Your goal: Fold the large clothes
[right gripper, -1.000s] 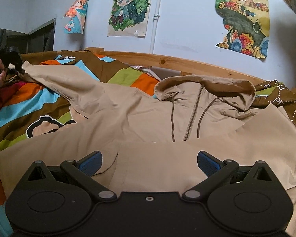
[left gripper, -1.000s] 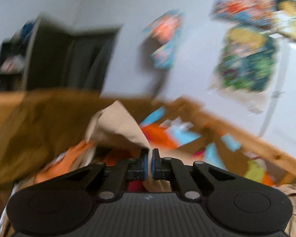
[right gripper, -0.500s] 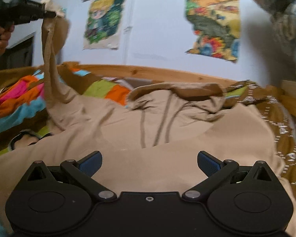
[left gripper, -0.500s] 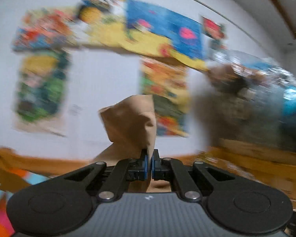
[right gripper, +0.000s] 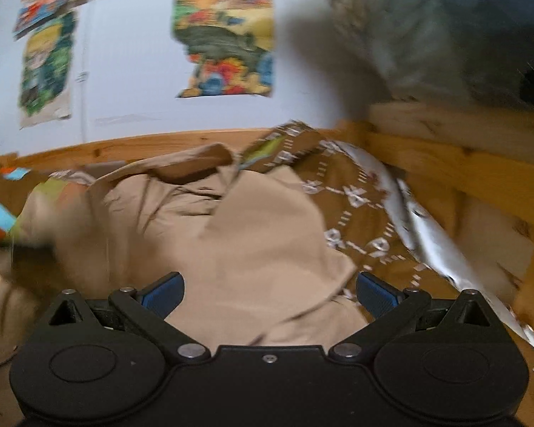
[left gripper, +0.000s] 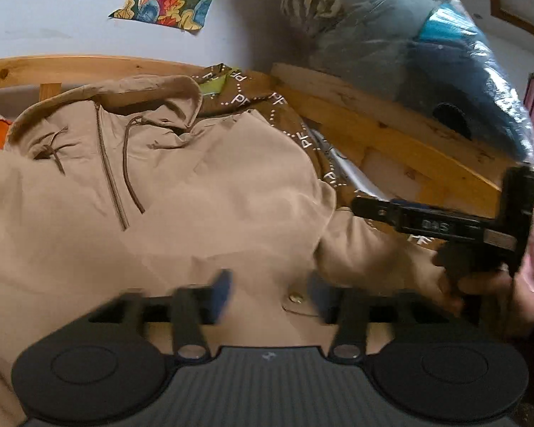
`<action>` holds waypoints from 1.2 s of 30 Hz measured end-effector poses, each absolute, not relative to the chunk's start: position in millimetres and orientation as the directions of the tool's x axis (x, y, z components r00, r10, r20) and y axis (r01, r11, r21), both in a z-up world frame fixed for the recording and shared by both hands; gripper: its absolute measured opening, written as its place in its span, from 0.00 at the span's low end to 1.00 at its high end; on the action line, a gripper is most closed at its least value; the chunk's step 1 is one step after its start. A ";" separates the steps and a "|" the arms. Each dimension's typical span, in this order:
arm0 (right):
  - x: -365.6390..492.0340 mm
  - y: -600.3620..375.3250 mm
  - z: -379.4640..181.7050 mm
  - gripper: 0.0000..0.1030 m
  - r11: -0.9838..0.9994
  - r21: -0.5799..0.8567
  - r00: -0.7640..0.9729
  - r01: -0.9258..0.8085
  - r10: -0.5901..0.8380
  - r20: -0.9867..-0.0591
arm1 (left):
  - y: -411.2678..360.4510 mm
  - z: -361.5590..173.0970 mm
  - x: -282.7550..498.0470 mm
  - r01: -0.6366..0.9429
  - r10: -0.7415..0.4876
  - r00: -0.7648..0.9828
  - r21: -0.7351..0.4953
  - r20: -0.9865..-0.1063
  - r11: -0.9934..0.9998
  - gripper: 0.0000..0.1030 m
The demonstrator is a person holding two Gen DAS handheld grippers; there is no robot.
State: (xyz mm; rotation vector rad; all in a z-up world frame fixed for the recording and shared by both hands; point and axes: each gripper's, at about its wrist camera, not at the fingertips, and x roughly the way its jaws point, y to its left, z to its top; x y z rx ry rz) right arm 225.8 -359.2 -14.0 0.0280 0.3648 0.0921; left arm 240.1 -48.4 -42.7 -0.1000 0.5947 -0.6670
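Observation:
A tan hooded jacket [left gripper: 142, 195] lies front up on the bed, zipper and drawstrings showing, hood [left gripper: 124, 96] toward the wall. My left gripper [left gripper: 272, 297] hovers low over its body. Its jaws are opening and blurred, and a sleeve cuff with a snap button [left gripper: 292, 298] lies between them, not pressed by the pads. My right gripper [right gripper: 270, 295] stands open over the jacket's [right gripper: 260, 235] right shoulder and sleeve, gripping nothing. In the left wrist view it shows side-on as the right gripper [left gripper: 366, 209], held in a person's hand at the jacket's right edge.
A wooden bed frame [left gripper: 391, 131] runs along the back and right. On it sits a big plastic-wrapped bundle of bedding [left gripper: 427, 53]. A brown patterned blanket [right gripper: 356, 195] lies under the jacket. Posters [right gripper: 224, 35] hang on the white wall.
My left gripper, shut on the sleeve cuff, swung it up and across to the right, came down over the jacket and opened off the cuff. My right gripper slid right, still open.

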 end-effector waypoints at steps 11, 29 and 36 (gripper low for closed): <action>238.3 -332.7 -33.3 0.87 0.949 0.113 0.815 -0.293 0.310 -0.490 | 94.0 -34.3 271.0 -0.018 -0.101 0.794 -0.189 -0.599 0.982 0.63; 281.8 -268.5 -57.8 0.03 0.892 -0.010 0.711 -0.452 0.353 -0.608 | 148.3 -60.8 327.6 -0.195 -0.055 0.738 -0.290 -0.673 0.937 0.14; 247.7 -328.2 -32.2 0.03 0.972 -0.090 0.844 -0.215 0.139 -0.518 | 119.7 -60.6 306.7 -0.094 -0.078 0.744 -0.219 -0.664 0.971 0.09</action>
